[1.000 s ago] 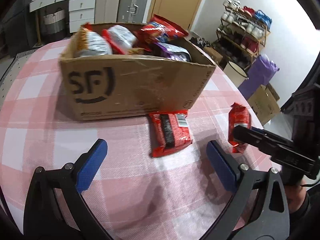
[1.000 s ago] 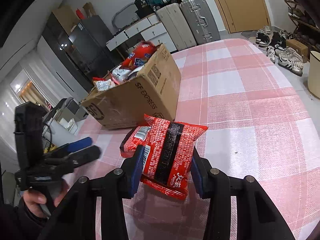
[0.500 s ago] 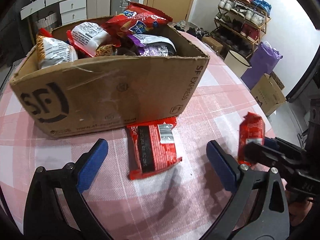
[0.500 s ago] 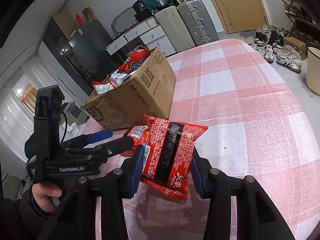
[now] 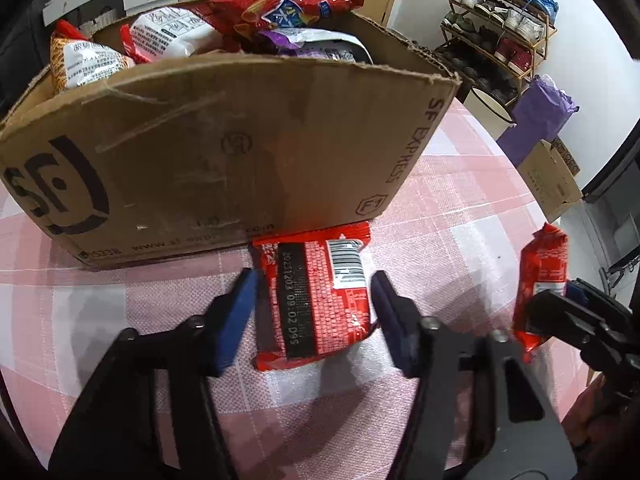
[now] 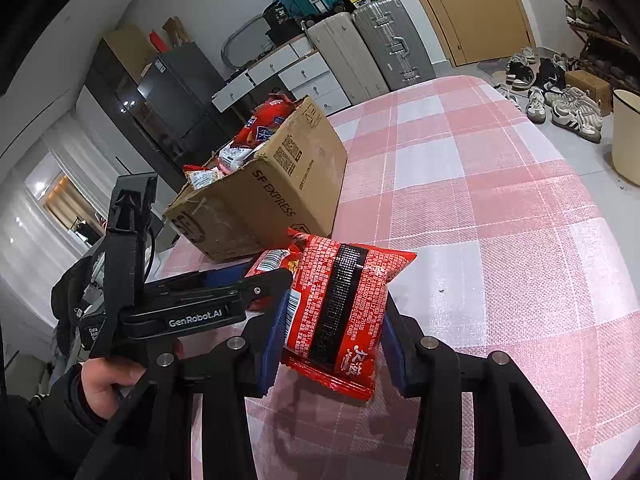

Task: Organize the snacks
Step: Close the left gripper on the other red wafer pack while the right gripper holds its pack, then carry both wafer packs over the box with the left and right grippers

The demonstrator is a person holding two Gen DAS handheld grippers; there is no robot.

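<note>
Down on the desk [image 5: 460, 216], the left tool [image 5: 314, 304] has just been closing around a red snack packet [image 5: 316, 300] lying flat against the cardboard box [image 5: 224, 160] of snacks; its blue pads look just short of the packet. Meanwhile the right tool [image 6: 332, 332] is clenched on another red packet [image 6: 340, 304], lifted above the desk

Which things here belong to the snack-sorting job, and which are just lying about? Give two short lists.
Job:
- brown cardboard box full of snacks
- red packet on the table, between the closing left gripper fingers
- red packet held by the shut right gripper

Lying about:
- silver suitcases
- shoe rack
- purple bag
- white drawers
</note>
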